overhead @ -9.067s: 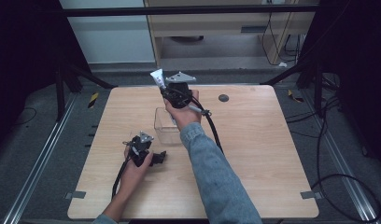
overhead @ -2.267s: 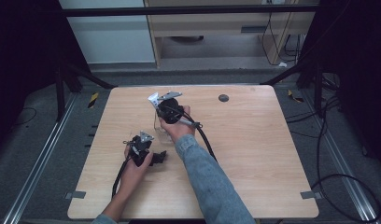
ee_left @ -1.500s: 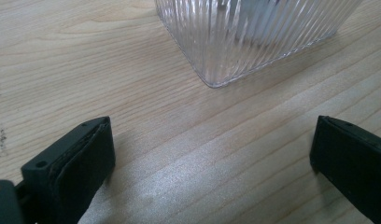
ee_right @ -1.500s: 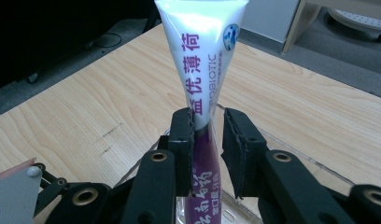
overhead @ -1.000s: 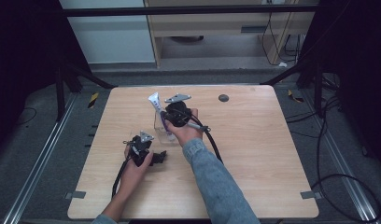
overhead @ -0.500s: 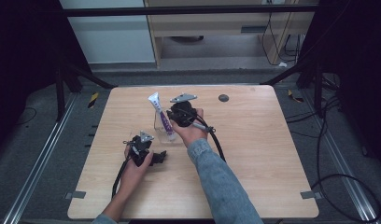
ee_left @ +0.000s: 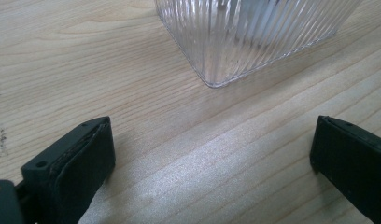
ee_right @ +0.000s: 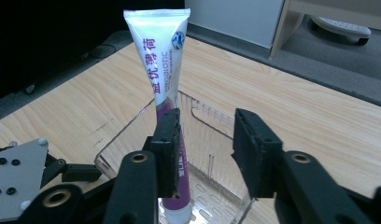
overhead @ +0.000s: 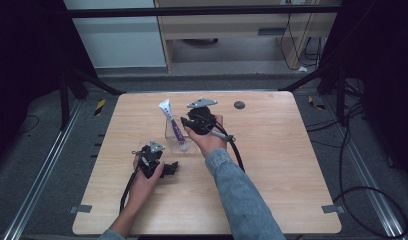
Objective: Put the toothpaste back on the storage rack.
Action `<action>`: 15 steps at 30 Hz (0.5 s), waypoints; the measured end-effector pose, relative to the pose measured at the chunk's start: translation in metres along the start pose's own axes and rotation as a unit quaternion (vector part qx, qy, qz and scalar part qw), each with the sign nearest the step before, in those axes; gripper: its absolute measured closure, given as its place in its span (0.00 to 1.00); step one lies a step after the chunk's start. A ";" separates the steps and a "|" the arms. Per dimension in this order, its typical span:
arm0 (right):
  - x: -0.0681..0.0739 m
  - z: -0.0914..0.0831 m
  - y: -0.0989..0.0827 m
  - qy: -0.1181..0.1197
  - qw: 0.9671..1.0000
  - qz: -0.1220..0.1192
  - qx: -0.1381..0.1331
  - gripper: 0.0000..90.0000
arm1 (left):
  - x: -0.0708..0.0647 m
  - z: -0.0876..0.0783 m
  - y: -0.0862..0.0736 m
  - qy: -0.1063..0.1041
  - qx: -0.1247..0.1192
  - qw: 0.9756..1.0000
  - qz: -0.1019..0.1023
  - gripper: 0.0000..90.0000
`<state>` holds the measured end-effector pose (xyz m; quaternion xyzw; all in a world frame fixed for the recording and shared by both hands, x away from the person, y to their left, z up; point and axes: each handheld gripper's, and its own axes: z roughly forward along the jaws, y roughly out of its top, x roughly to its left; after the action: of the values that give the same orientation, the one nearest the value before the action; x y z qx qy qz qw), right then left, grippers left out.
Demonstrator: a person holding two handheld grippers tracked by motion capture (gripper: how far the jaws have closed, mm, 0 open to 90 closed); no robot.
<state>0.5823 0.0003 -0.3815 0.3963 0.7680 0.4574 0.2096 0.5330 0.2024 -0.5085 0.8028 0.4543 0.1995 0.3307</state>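
Note:
A white and purple toothpaste tube (overhead: pixel 173 122) (ee_right: pixel 160 60) stands cap down in a clear ribbed plastic box (overhead: pixel 168 136) (ee_right: pixel 212 121), leaning up and to the left. My right gripper (overhead: pixel 186 125) (ee_right: pixel 205 126) hovers over the box's right side, open, with nothing between its jaws. Its left jaw is just in front of the tube; I cannot tell whether it touches it. My left gripper (overhead: pixel 169 169) (ee_left: pixel 212 140) rests on the table in front of the box (ee_left: pixel 254 32), open and empty.
The wooden table (overhead: pixel 272 165) has a small dark round spot (overhead: pixel 239 105) near its far edge. Black cables trail from both grippers toward the front. Beyond the table are dark frame legs and a grey floor.
The right gripper brought the tube down from the table's far side into the box, then opened and let it go. The left gripper stayed still.

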 end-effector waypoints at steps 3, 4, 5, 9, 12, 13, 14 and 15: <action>-0.002 -0.002 0.000 -0.003 1.000 0.004 -0.001 0.61 | 0.000 0.000 0.000 0.000 0.000 1.000 0.000 0.00; -0.003 -0.003 0.000 -0.003 1.000 0.006 -0.001 0.60 | 0.000 0.000 0.000 0.000 0.000 1.000 0.000 0.00; -0.003 -0.003 0.000 -0.003 1.000 0.006 -0.001 0.60 | 0.000 0.000 0.000 0.000 0.000 1.000 0.000 0.00; -0.005 -0.007 0.001 0.001 1.000 0.006 -0.002 0.55 | 0.000 0.000 0.000 0.000 0.000 1.000 0.000 0.00; -0.006 -0.009 0.001 0.002 1.000 0.005 -0.001 0.48 | 0.000 0.000 0.000 0.000 0.000 1.000 0.000 0.00; -0.006 -0.009 0.001 0.002 1.000 0.005 -0.001 0.48 | 0.000 0.000 0.000 0.000 0.000 1.000 0.000 0.00; -0.007 -0.010 0.001 0.002 1.000 0.004 0.001 0.44 | 0.000 0.000 0.000 0.000 0.000 1.000 0.000 0.00; -0.007 -0.010 0.001 0.002 1.000 0.004 0.002 0.43 | 0.000 0.000 0.000 0.000 0.000 1.000 0.000 0.00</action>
<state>0.5800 -0.0109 -0.3762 0.3988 0.7677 0.4574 0.2059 0.5330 0.2023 -0.5086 0.8026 0.4544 0.1996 0.3308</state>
